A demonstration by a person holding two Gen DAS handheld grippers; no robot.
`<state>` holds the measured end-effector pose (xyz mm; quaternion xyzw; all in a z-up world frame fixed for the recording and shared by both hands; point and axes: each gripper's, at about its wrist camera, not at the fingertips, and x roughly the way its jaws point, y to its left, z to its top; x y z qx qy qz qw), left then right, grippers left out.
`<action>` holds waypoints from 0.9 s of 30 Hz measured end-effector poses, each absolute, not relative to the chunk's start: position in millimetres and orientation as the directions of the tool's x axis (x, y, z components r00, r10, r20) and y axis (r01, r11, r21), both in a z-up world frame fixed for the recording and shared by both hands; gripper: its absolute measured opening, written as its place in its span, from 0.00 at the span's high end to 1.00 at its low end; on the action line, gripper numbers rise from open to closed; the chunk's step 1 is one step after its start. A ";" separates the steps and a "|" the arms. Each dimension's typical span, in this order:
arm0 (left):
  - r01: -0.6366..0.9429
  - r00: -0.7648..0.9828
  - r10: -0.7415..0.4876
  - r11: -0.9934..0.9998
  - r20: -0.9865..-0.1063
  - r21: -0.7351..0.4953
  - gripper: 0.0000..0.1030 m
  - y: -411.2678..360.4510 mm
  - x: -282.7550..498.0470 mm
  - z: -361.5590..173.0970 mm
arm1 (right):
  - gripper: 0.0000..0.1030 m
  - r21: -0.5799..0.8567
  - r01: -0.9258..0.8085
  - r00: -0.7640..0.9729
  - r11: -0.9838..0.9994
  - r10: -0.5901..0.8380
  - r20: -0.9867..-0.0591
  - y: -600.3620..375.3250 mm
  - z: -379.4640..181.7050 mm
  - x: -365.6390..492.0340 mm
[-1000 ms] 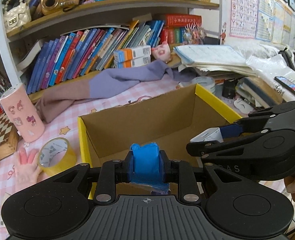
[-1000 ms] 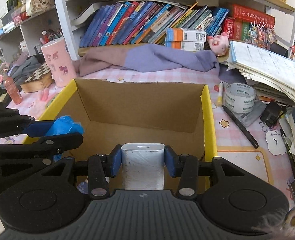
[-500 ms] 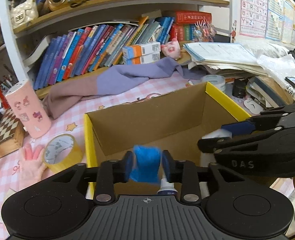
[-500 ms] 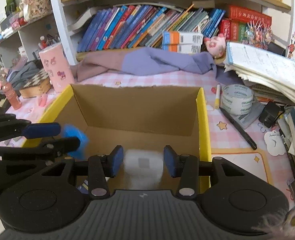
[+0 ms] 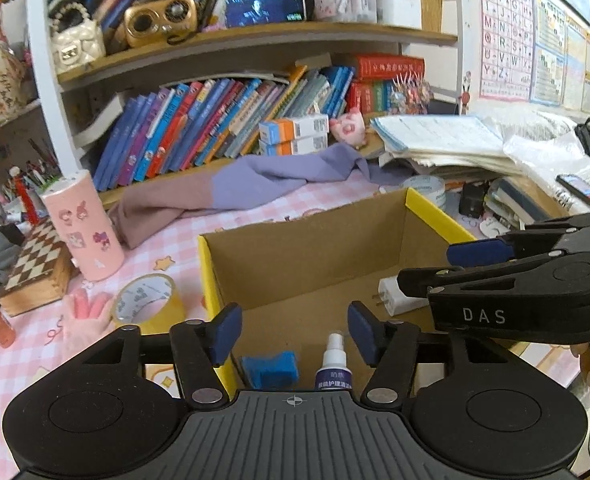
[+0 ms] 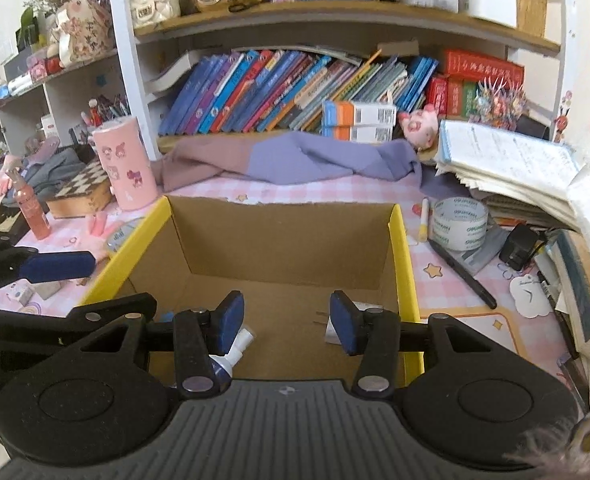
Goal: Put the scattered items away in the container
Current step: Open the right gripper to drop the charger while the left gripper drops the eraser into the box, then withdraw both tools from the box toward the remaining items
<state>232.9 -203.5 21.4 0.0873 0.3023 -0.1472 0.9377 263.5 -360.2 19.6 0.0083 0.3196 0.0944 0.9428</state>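
Note:
A cardboard box with yellow rims [image 5: 211,276] [image 6: 405,264] stands on the pink checked table. My left gripper [image 5: 293,334] is open and empty above its near edge. Below it in the box lie a blue sponge [image 5: 269,368] and a small spray bottle [image 5: 333,364]. My right gripper [image 6: 285,322] is open and empty above the box. A white charger plug [image 5: 395,298] lies on the box floor; it also shows in the right wrist view [image 6: 361,308], as does the spray bottle [image 6: 237,346].
On the table left of the box are a yellow tape roll [image 5: 147,302], a pink toy hand [image 5: 85,314], a pink cup [image 5: 83,226] and a chess box [image 5: 39,266]. Right of it are a white tape roll [image 6: 459,224], pens [image 6: 461,274] and paper stacks [image 6: 511,160]. A purple cloth [image 6: 295,160] lies behind.
Both grippers have opened. The blue sponge dropped from the left one and the white charger from the right one into the box. Both grippers have risen a little.

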 end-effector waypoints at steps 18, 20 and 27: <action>0.378 0.773 -0.301 0.925 -0.558 0.024 0.37 -129.2 161.3 25.7 | 0.56 0.041 -0.006 0.833 0.999 0.027 -0.553 -303.6 30.2 164.1; 0.390 0.767 -0.313 0.921 -0.560 0.019 0.37 -120.5 152.1 25.1 | 0.56 0.035 0.012 0.832 0.999 0.009 -0.555 -294.5 29.5 152.0; 0.424 0.734 -0.349 0.905 -0.583 -0.008 0.33 -91.3 123.2 15.6 | 0.55 0.018 0.055 0.813 0.998 -0.034 -0.581 -264.0 19.9 114.1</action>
